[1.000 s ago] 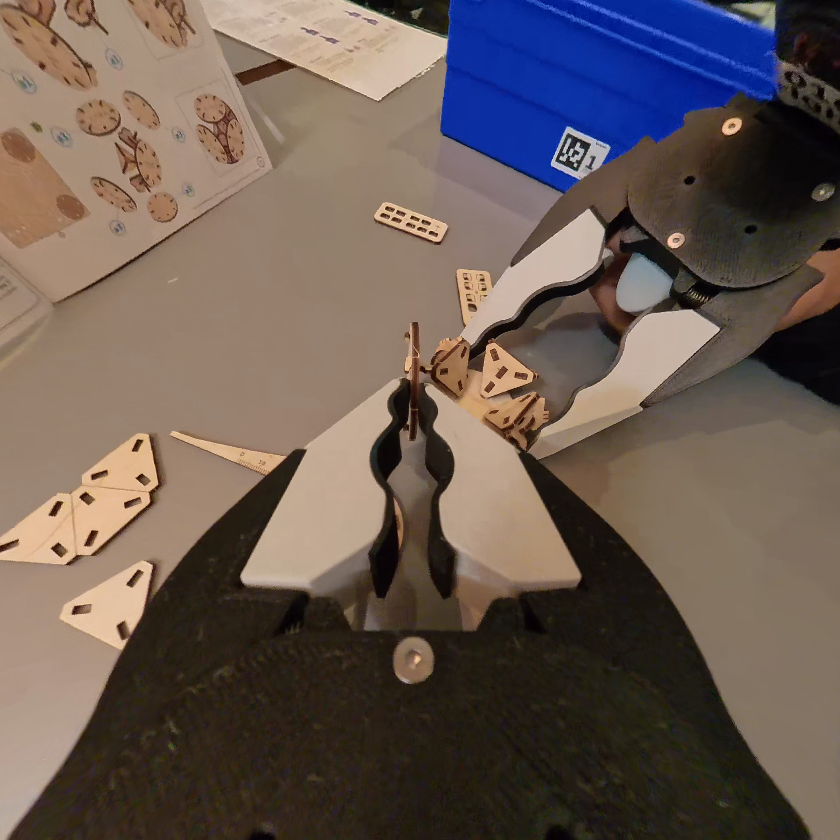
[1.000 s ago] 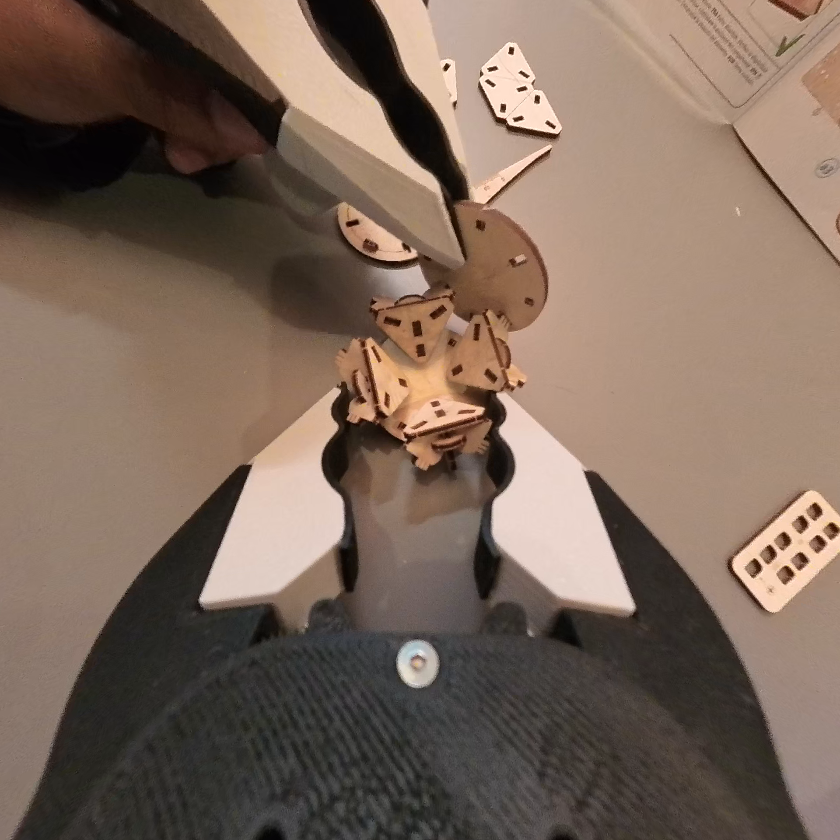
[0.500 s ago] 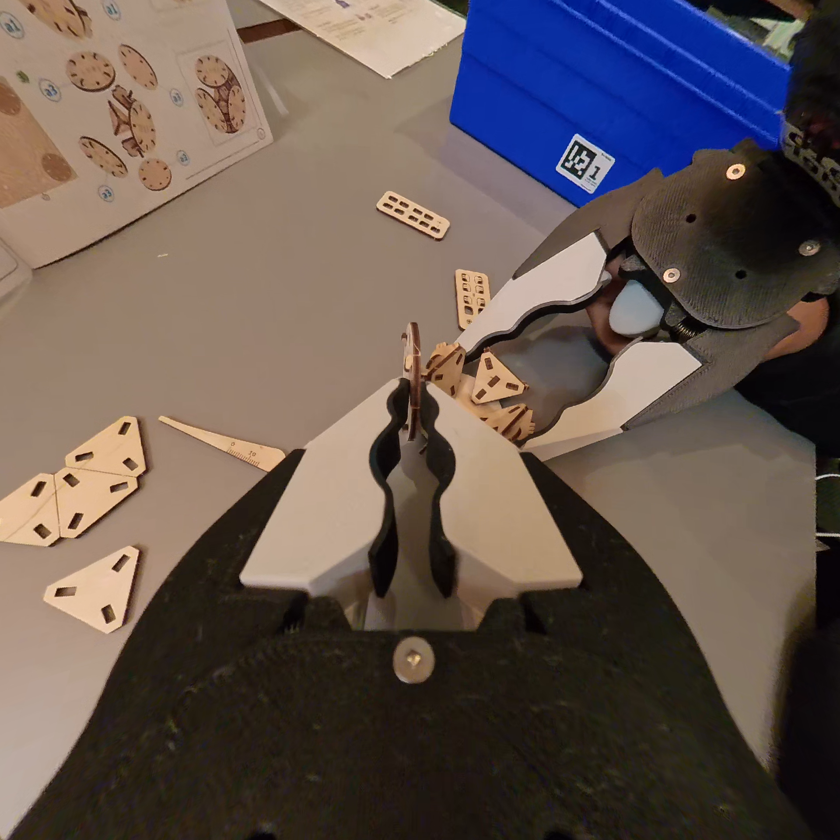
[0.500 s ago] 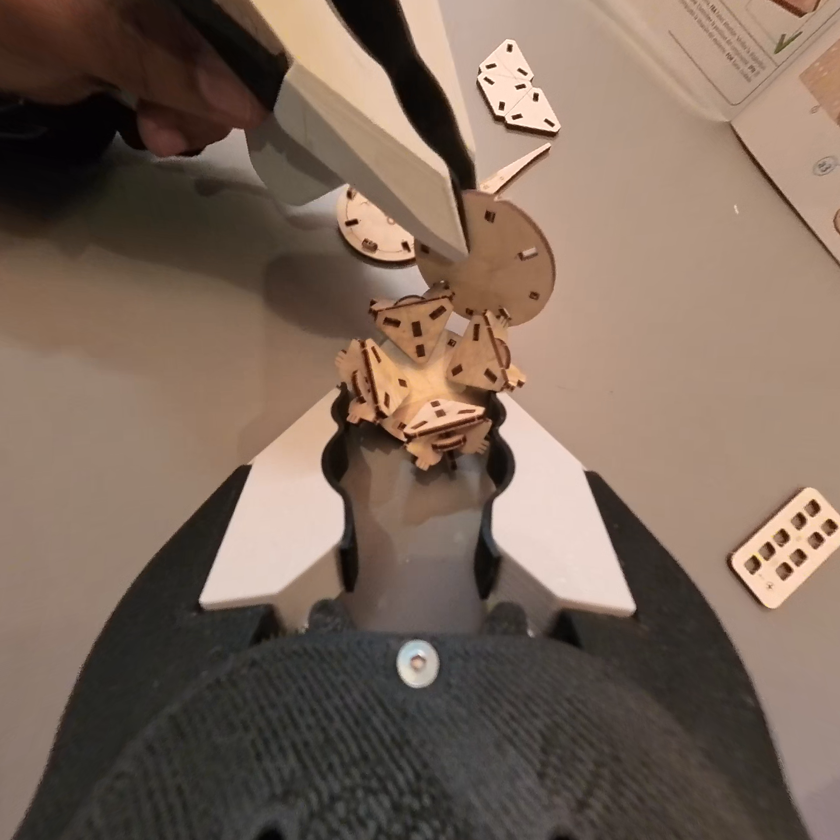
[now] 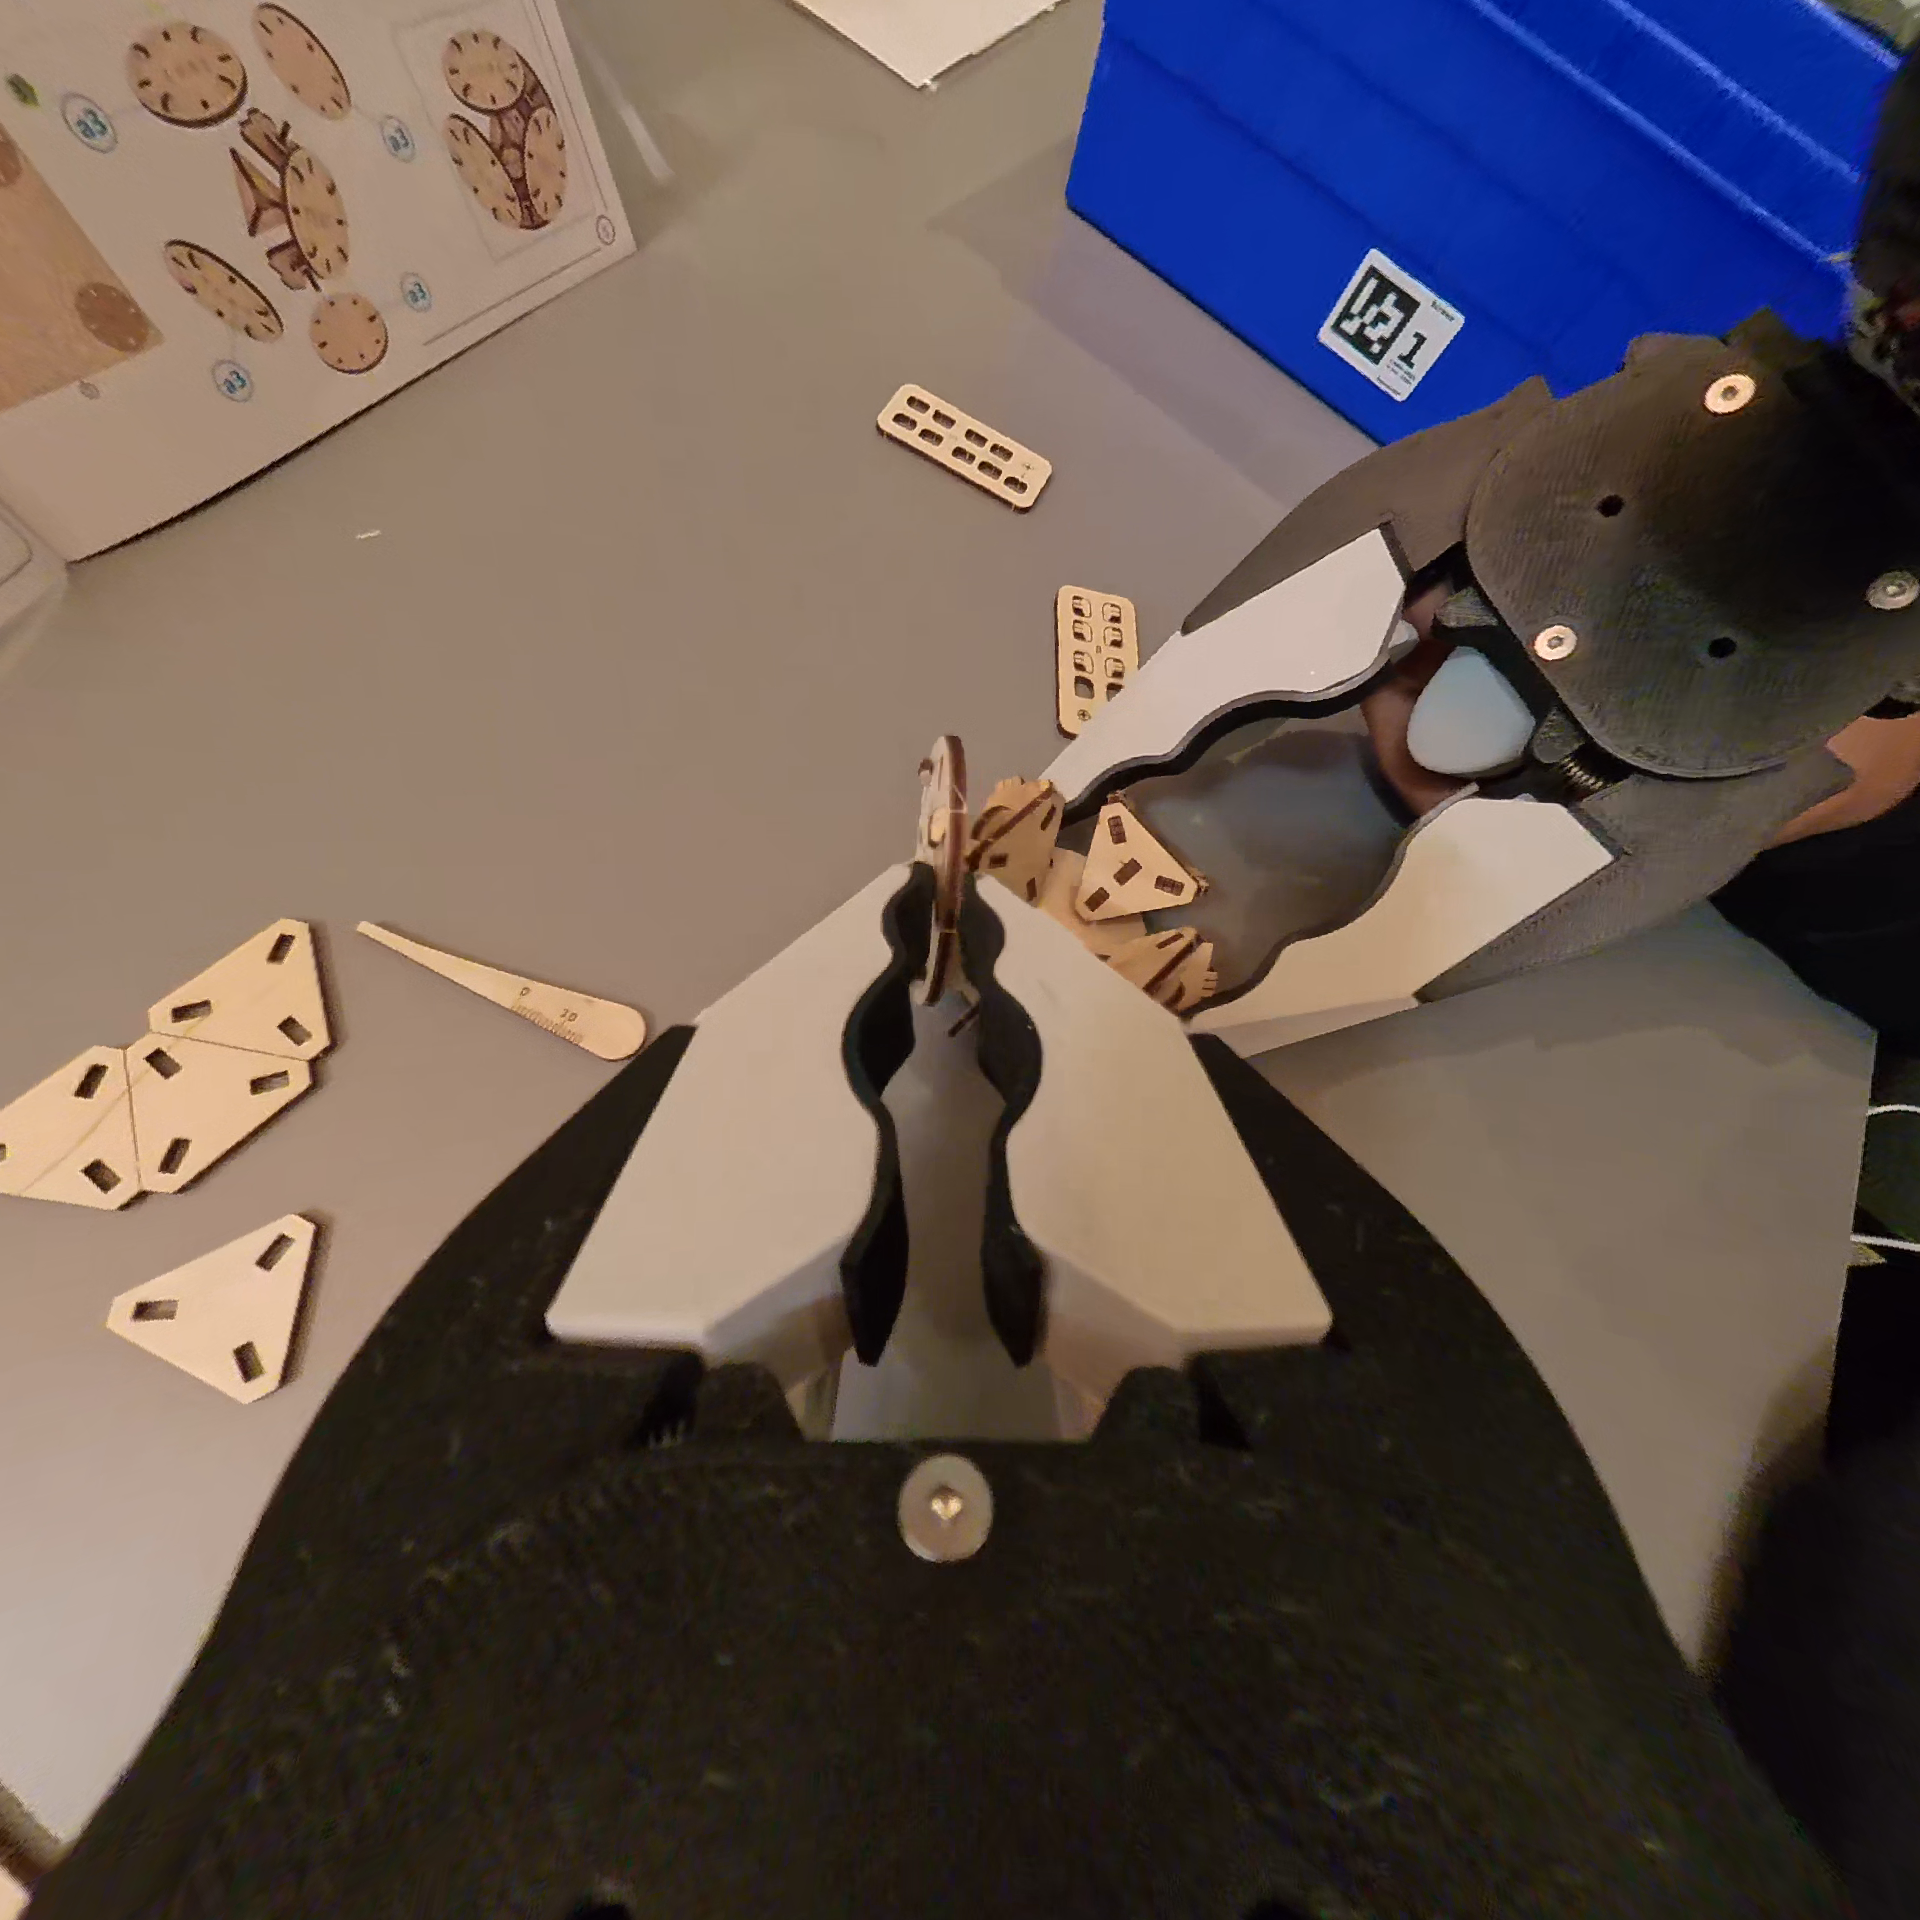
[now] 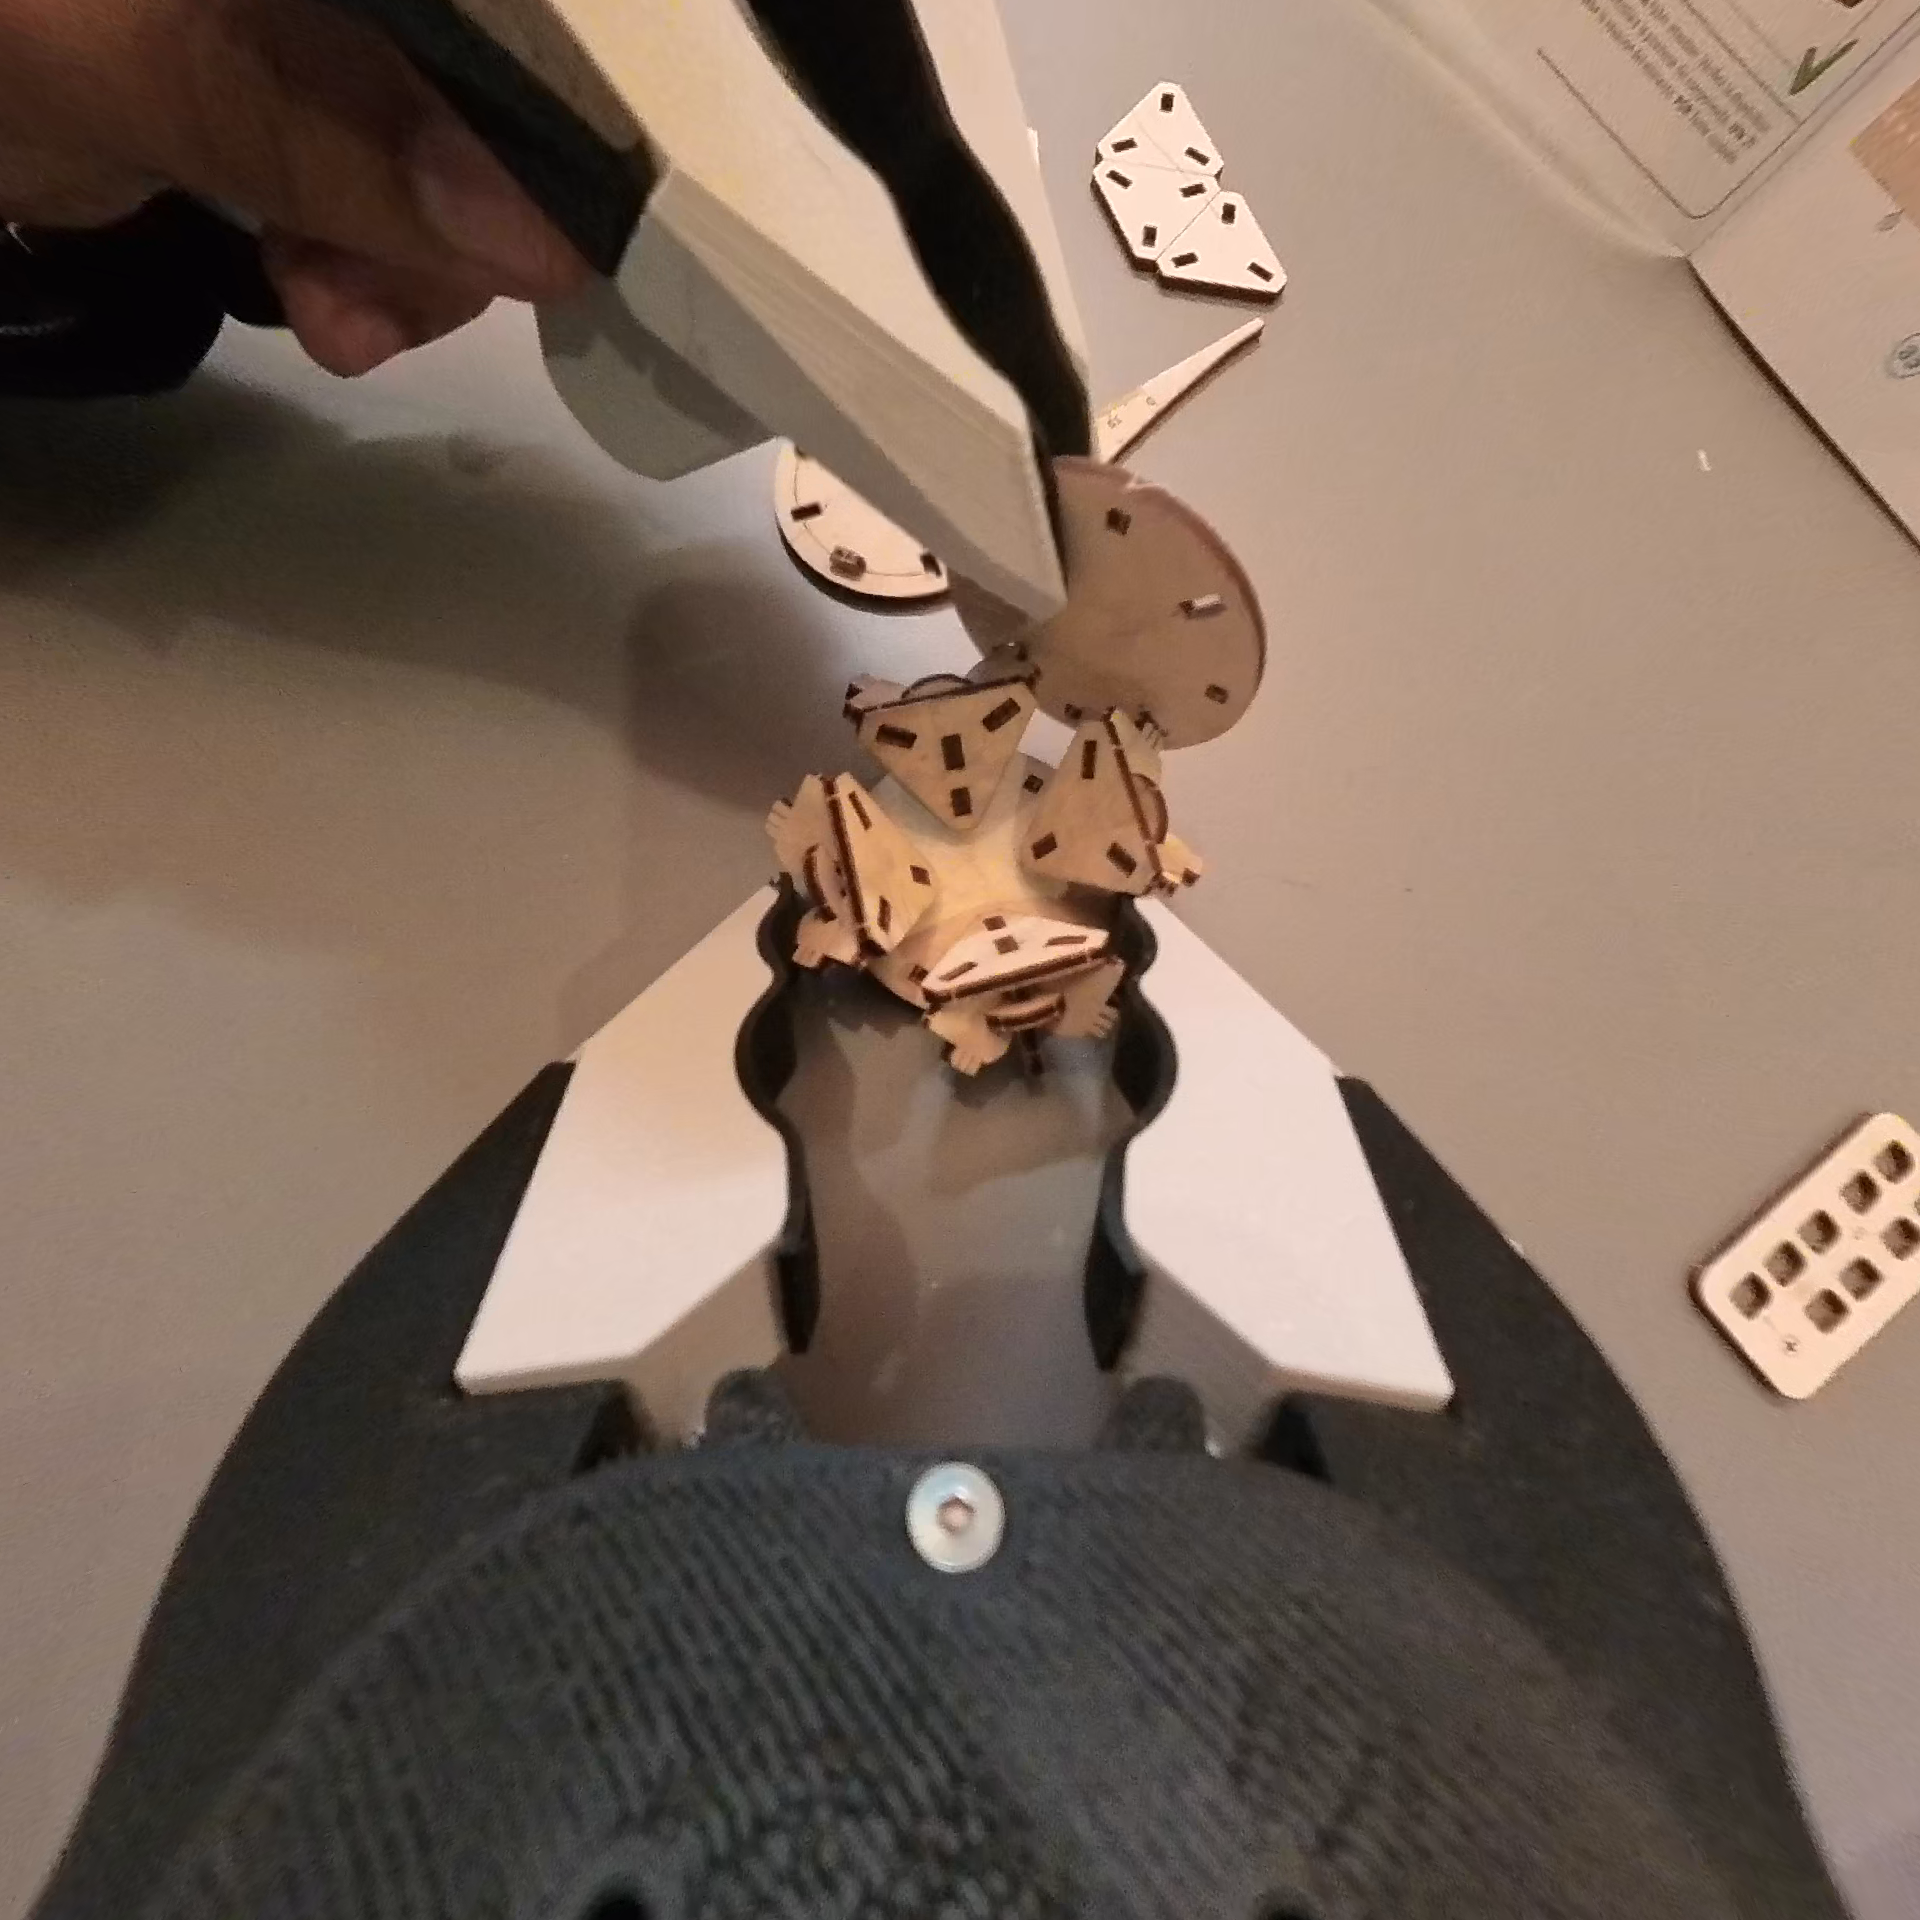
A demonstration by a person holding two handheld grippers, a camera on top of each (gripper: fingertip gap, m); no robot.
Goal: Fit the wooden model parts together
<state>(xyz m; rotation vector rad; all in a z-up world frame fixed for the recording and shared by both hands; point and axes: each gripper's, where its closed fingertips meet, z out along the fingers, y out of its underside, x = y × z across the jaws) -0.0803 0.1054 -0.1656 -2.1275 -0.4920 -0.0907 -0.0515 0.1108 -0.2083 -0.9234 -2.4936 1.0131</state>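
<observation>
Here, lines by view and thing.
Left wrist view only: blue bin (image 5: 1455, 156) with a square marker label, toward the far right corner of the tabletop (image 5: 623, 644); printed instruction sheet (image 5: 260, 208) at the far left; edge-on look at the wooden disc (image 5: 943, 831).
Right wrist view only: flat face of that disc (image 6: 1153, 613), round, thin, pale plywood with small slots near the rim; a second slotted disc (image 6: 862, 540) lying flat behind the left fingers; a person's hand (image 6: 343, 208) on the left handle.
Left gripper (image 5: 940, 914): jaws narrow, pinched on the wooden disc, held upright on edge; seen from the right wrist coming down steeply from the upper left, tips on the disc.
Right gripper (image 6: 961, 935): jaws fairly wide, closed around a wooden assembly (image 6: 977, 862) of slotted triangular plates with toothed edges; level, low over the tabletop.
Contact: disc rim touching the top of the assembly.
Loose parts: flat slotted triangles (image 5: 197, 1081) near the left edge; a tapered wooden stick (image 5: 499, 992); two slotted rectangular plates (image 5: 961, 431), (image 5: 1093, 655).
Surfaces: matte grey tabletop; grey fingers with wavy black pads.
</observation>
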